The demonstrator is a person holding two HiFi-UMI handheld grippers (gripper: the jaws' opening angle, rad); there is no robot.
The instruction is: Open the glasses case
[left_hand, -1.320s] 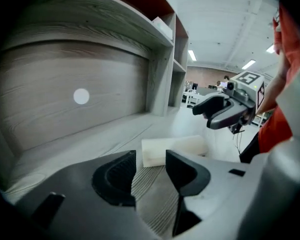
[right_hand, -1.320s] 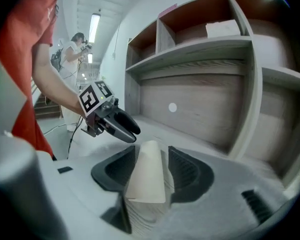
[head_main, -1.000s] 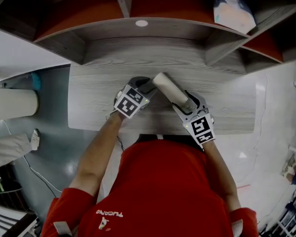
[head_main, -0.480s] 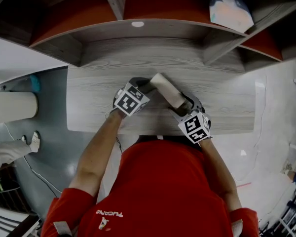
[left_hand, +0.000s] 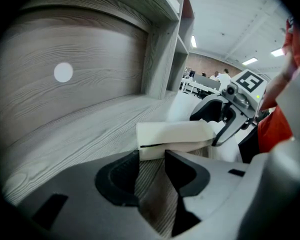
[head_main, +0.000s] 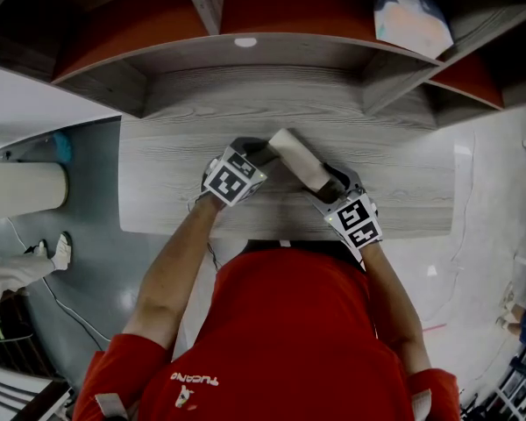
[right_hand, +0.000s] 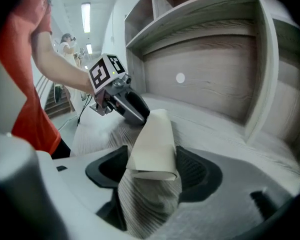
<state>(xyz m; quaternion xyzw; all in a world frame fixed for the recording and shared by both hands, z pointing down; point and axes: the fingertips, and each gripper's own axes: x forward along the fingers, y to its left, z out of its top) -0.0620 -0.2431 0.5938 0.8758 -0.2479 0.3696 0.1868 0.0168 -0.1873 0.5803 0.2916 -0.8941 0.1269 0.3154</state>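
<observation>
Right claw (right_hand: pixel 152 159) is closing, jaws wide, with the near end of the case (head_main: pixel 300 160) between its pads and almost filling the gap. Left claw (left_hand: pixel 152 156) has its jaws narrowly apart, tips at the case's other end. The case lies slantwise mid-counter (head_main: pixel 403 147), well clear of the back wall. Bare counter runs free to both sides, and a shelf (head_main: pixel 272 53) overhangs the back.
</observation>
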